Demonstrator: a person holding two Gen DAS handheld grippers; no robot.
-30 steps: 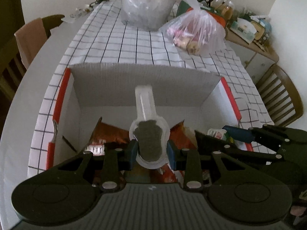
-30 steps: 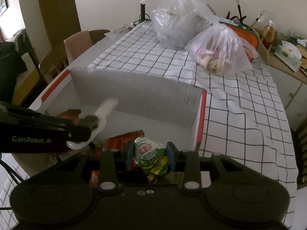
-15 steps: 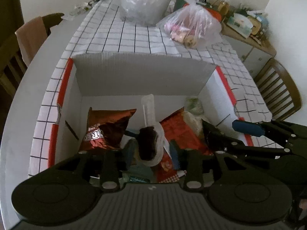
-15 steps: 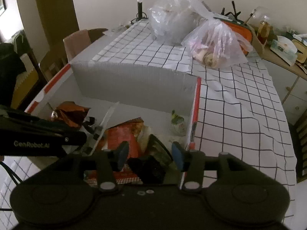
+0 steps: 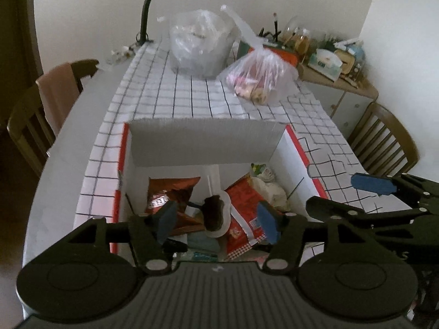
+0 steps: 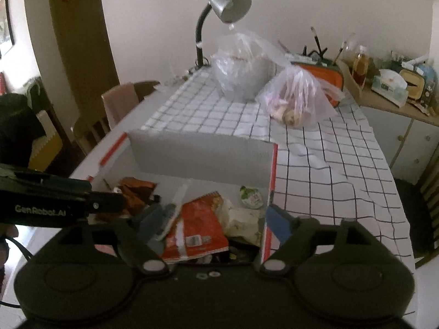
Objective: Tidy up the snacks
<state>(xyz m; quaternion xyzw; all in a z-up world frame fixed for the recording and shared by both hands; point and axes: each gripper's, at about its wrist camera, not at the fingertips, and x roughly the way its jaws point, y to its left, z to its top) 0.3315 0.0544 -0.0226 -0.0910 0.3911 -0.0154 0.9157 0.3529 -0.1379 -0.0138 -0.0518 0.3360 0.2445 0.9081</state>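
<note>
An open white cardboard box (image 5: pixel 205 142) with red edges stands on the checked tablecloth. Inside lie a brown chip bag (image 5: pixel 170 192), a red snack bag (image 5: pixel 244 205), a dark bar in a clear wrapper (image 5: pixel 215 213) and a green-lidded cup (image 5: pixel 260 170). My left gripper (image 5: pixel 216 222) hovers above the bar with its jaws opening, and the pads touch nothing. My right gripper (image 6: pixel 216 223) hangs over the box's near right part, also opening, with nothing held. The cup (image 6: pixel 251 196) rests in the far right corner beside the red bag (image 6: pixel 197 227). The box wall (image 6: pixel 200 156) hides the table just beyond it.
Two filled plastic bags (image 5: pixel 258 79) (image 5: pixel 197 44) sit on the far end of the table under a grey desk lamp (image 6: pixel 227 2). Wooden chairs (image 5: pixel 384 139) (image 5: pixel 35 109) flank the table. A cluttered sideboard (image 6: pixel 397 90) runs along the right wall.
Both grippers let go of their snacks, the wrapped bar and the green-lidded cup, which now lie in the box. Both have pulled back and up, and their jaws have widened.
</note>
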